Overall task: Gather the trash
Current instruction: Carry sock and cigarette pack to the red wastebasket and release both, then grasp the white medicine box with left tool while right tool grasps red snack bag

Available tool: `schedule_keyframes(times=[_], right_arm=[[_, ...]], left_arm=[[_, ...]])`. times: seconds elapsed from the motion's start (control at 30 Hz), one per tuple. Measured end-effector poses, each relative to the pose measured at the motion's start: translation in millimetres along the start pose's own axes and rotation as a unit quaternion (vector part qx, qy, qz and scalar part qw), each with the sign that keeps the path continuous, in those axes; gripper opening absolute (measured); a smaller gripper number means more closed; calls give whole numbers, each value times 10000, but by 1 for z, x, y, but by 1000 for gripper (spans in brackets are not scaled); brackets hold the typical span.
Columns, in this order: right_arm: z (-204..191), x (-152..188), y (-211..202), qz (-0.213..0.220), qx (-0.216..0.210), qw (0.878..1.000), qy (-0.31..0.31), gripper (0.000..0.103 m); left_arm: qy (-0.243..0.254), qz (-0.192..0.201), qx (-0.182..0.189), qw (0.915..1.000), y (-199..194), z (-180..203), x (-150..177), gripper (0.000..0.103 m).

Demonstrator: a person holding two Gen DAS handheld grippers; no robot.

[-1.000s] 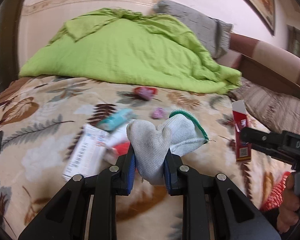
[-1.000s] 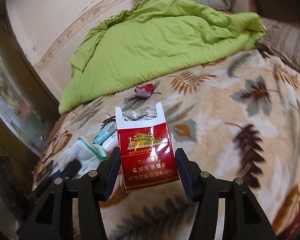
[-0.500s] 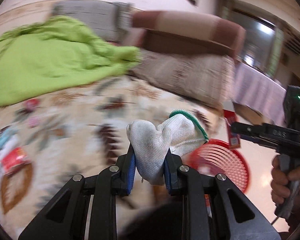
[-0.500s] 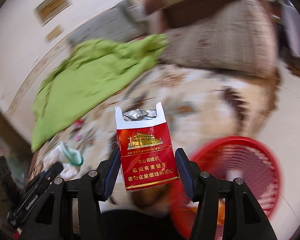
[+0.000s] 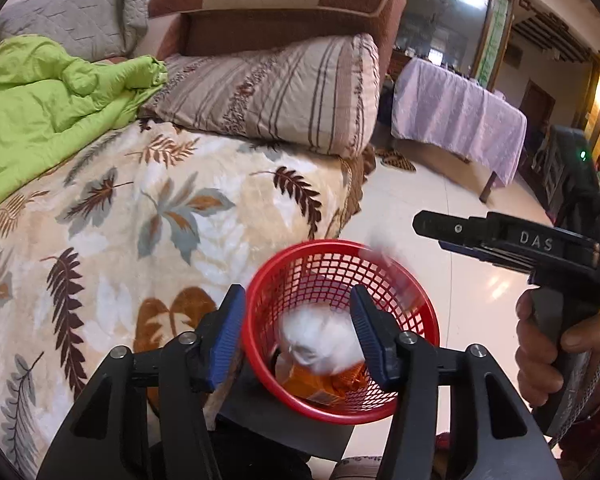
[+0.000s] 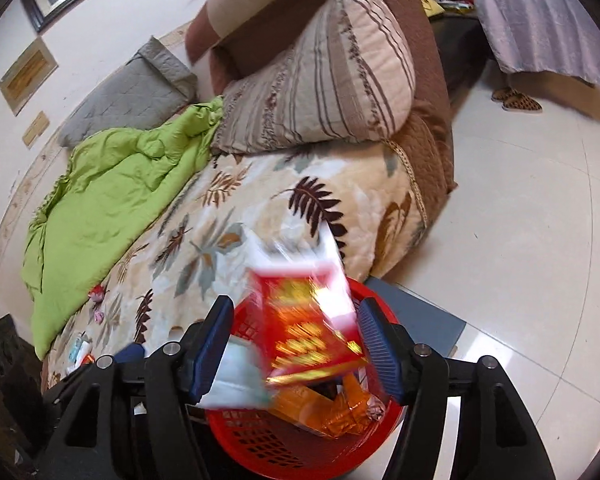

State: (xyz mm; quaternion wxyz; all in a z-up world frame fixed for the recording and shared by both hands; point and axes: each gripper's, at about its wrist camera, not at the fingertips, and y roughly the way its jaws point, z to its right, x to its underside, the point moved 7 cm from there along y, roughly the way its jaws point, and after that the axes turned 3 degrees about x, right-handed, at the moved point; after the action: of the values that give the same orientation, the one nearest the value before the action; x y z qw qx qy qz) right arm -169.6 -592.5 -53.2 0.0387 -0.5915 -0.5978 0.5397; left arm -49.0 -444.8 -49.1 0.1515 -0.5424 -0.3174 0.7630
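A red mesh basket [image 5: 424,320] [image 6: 252,444] stands on a dark stool beside the bed. My left gripper [image 5: 298,334] is open above it; the white glove [image 5: 320,340] is blurred, dropping into the basket. My right gripper [image 6: 294,348] is open above the basket; the red cigarette pack [image 6: 304,336] is blurred between its fingers, falling free. The glove also shows in the right wrist view [image 6: 236,376]. Orange wrappers [image 6: 332,408] lie in the basket. The right gripper's body shows in the left wrist view [image 5: 500,240].
The bed with a leaf-print blanket [image 5: 120,240], a green quilt [image 5: 40,100] and a striped pillow [image 5: 280,92] lies left. Small bits of trash [image 6: 96,300] remain on the blanket far left. A shiny tiled floor [image 6: 520,240] and a cloth-covered table [image 5: 456,120] lie right.
Both grippers swung from the bed to above the red basket and opened. The glove and the cigarette pack left the fingers and are falling.
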Motion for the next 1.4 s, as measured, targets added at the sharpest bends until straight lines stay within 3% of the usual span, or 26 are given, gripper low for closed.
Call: schedule_keyframes(times=[0.23, 0.43, 0.63, 0.77, 0.87, 0.93, 1.07, 1.2, 1.3, 1.4], right_arm=[[-26, 2, 8, 11, -312, 9994, -147, 70], [-92, 27, 28, -349, -829, 9937, -661, 70], [-170, 59, 48, -690, -1272, 9812, -1274, 70], [-221, 75, 59, -834, -1546, 9724, -1536, 70], [-256, 90, 70, -1041, -1729, 9646, -1696, 70], [-276, 100, 76, -1167, -1814, 9600, -1788, 70], [-323, 128, 92, -1532, -2050, 9467, -1958, 70], [-365, 156, 109, -1833, -2157, 9352, -2126, 70], [-397, 176, 130, -2105, -2246, 9283, -2085, 70], [-426, 199, 155, -2449, -2289, 9219, -1944, 70]], left_arm=[[-335, 206, -411, 9984, -31, -44, 8, 61], [-731, 381, -819, 9932, -73, -92, 25, 61], [-1012, 612, -1369, 9835, -123, -143, 47, 63], [-1276, 780, -1813, 9720, -161, -183, 67, 64], [-1630, 934, -2122, 9590, -192, -220, 85, 68], [-1917, 1076, -2412, 9452, -216, -251, 100, 69], [-2506, 1242, -3122, 9079, -260, -317, 135, 70], [-3148, 1307, -3380, 8773, -284, -365, 175, 70], [-3497, 1293, -3405, 8632, -291, -387, 192, 70], [-3699, 1410, -3266, 8583, -297, -400, 198, 70]])
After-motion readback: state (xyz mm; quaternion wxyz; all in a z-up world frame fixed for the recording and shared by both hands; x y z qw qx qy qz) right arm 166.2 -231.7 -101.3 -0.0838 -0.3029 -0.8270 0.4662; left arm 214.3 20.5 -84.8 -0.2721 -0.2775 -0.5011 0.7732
